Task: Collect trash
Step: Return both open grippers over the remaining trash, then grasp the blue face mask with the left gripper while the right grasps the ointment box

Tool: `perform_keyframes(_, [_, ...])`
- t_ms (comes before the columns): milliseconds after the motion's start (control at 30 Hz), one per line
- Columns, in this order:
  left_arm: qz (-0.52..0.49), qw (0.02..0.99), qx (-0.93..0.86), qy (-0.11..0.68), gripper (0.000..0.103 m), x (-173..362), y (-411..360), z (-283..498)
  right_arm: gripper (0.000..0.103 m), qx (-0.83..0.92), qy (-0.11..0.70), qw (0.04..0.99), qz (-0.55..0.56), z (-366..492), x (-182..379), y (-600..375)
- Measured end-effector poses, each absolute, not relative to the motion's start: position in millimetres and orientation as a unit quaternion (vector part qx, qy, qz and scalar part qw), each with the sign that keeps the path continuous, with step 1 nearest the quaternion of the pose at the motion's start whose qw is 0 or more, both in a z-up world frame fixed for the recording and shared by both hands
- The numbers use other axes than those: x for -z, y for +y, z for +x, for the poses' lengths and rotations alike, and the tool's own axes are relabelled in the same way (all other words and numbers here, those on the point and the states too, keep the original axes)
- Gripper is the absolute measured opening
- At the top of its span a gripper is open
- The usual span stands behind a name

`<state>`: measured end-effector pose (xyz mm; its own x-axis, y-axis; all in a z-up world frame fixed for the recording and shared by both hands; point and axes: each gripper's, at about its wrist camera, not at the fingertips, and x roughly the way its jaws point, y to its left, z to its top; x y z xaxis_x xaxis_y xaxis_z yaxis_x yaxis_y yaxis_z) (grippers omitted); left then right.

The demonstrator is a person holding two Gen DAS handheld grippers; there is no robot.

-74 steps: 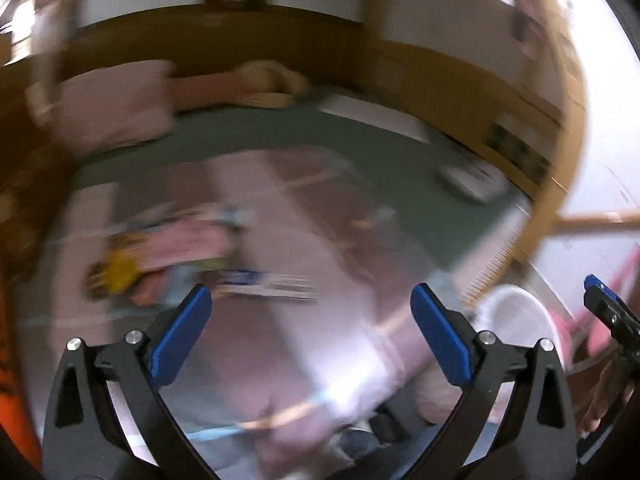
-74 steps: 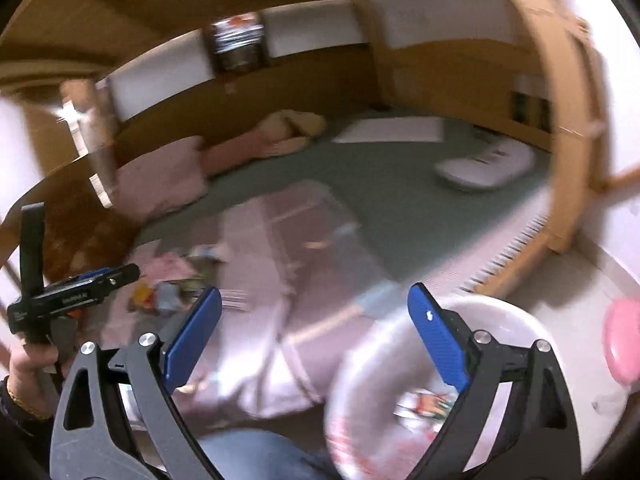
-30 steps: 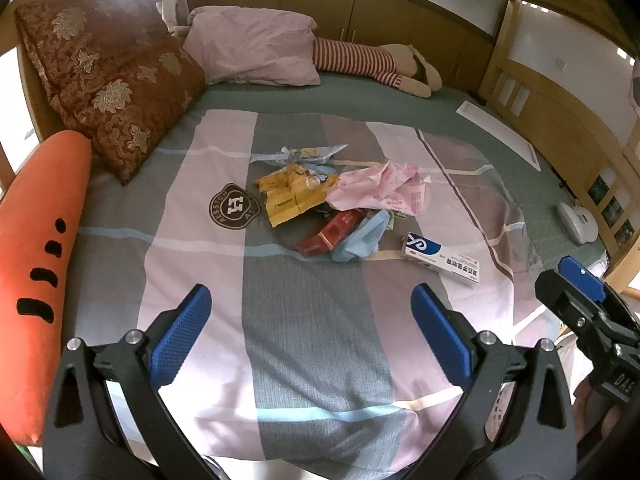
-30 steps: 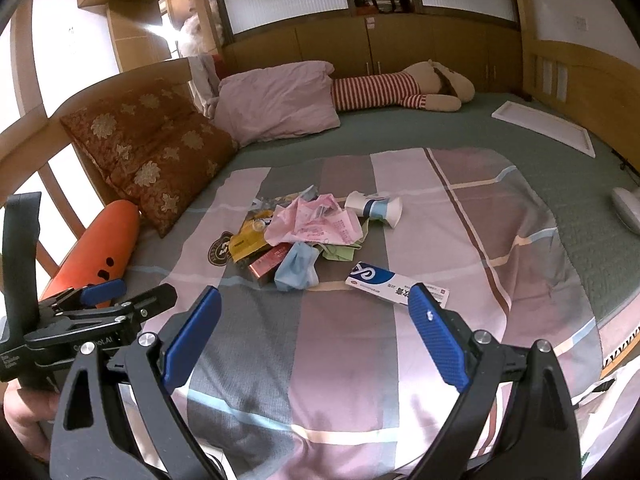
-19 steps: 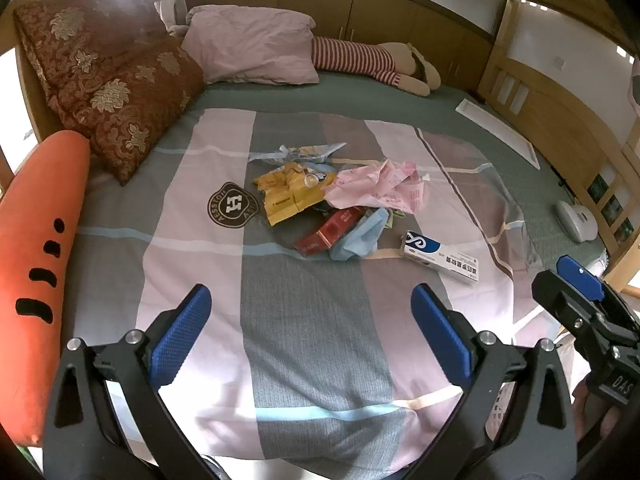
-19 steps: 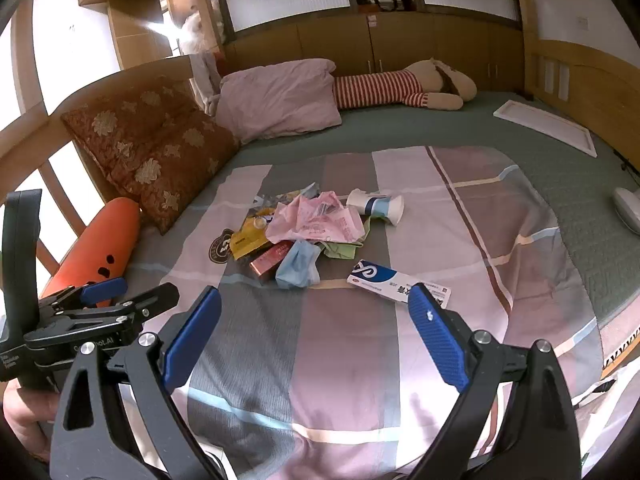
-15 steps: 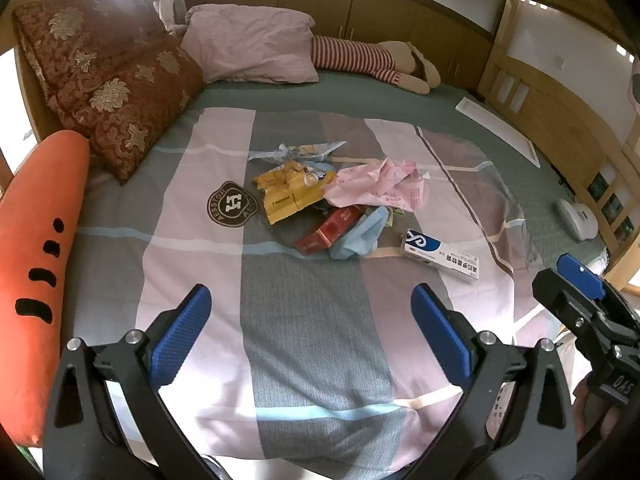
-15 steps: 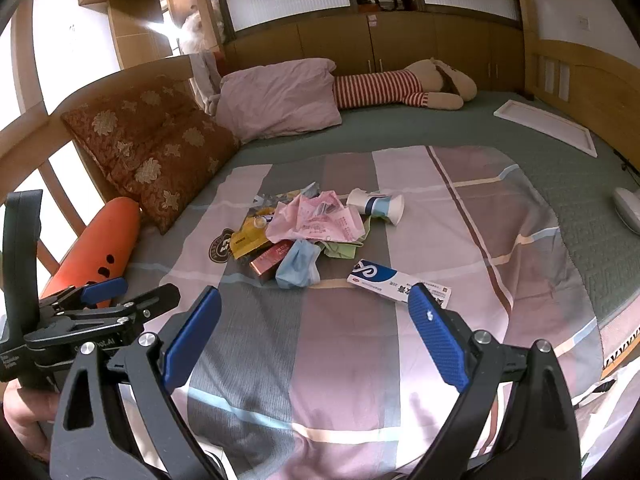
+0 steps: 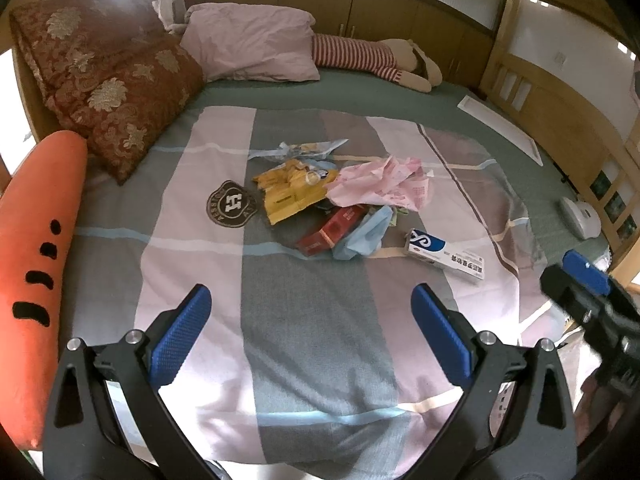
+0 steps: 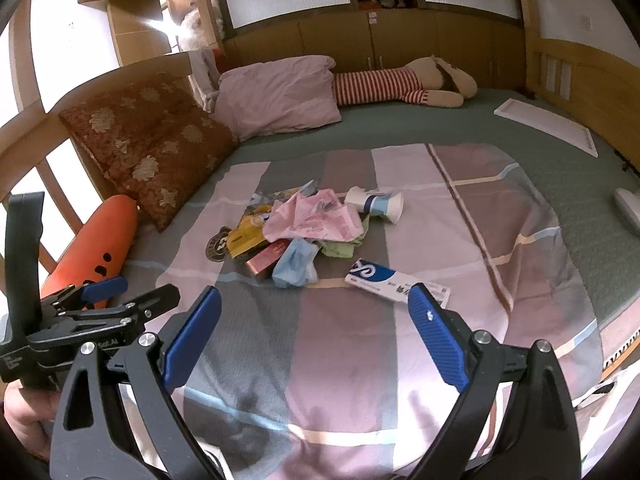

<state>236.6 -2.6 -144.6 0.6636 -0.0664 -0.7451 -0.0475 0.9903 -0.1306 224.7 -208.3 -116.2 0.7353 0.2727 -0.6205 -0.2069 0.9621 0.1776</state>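
A heap of trash lies mid-bed on the striped blanket (image 9: 312,344): pink crumpled paper (image 9: 380,186) (image 10: 316,216), yellow packets (image 9: 288,192) (image 10: 244,236), a red box (image 9: 334,228) (image 10: 266,260), a light blue mask (image 9: 366,236) (image 10: 296,266), and a white-and-blue toothpaste box (image 9: 444,254) (image 10: 394,282). A crushed paper cup (image 10: 376,206) lies behind the heap. My left gripper (image 9: 312,332) hangs open over the blanket's near part, short of the heap. My right gripper (image 10: 314,334) is open too, just before the toothpaste box.
An orange carrot-shaped cushion (image 9: 36,248) (image 10: 92,248) lies along the left edge. Brown patterned pillows (image 9: 104,88), a pink pillow (image 9: 252,48) and a striped plush toy (image 9: 372,58) line the head end. Wooden rails (image 9: 560,120) bound the far right side.
Both grippers swung from a blurred view near a white bin to face the bed; over the last second they have held almost still and stayed open.
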Motion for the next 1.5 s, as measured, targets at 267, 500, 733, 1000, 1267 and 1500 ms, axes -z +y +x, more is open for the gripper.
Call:
perform_keyframes(267, [0.009, 0.917, 0.042, 0.396, 0.097, 162.0, -57.7, 283.0, 0.092, -0.098, 0.350, 0.924, 0.116, 241.6, 119.3, -249.5])
perform_keyframes(500, [0.039, 0.895, 0.046, 0.441, 0.066, 211.2, -89.1, 344.9, 0.092, -0.095, 0.363, 0.921, 0.103, 248.4, 124.4, -252.9])
perform_keyframes(733, [0.029, 0.879, 0.076, 0.471, 0.008, 240.2, -86.3, 370.8, 0.092, -0.089, 0.404, 0.910, 0.021, 286.0, 145.2, -249.9])
perform_keyframes(1000, [-0.030, 0.894, 0.115, 0.432, 0.006, 157.5, -46.2, 314.6, 0.092, -0.181, 0.468, 0.863, -0.066, 343.5, 204.4, -242.1])
perform_keyframes(1267, [-0.063, 0.926, 0.115, 0.353, 0.006, 97.4, 2.4, 231.4, 0.092, -0.230, 0.485, 0.835, -0.117, 381.0, 252.9, -241.0])
perform_keyframes(1500, [-0.096, 0.932, 0.097, 0.336, 0.006, 84.3, 29.6, 223.2, 0.053, -0.238, 0.539, 0.804, -0.077, 388.6, 267.5, -254.5])
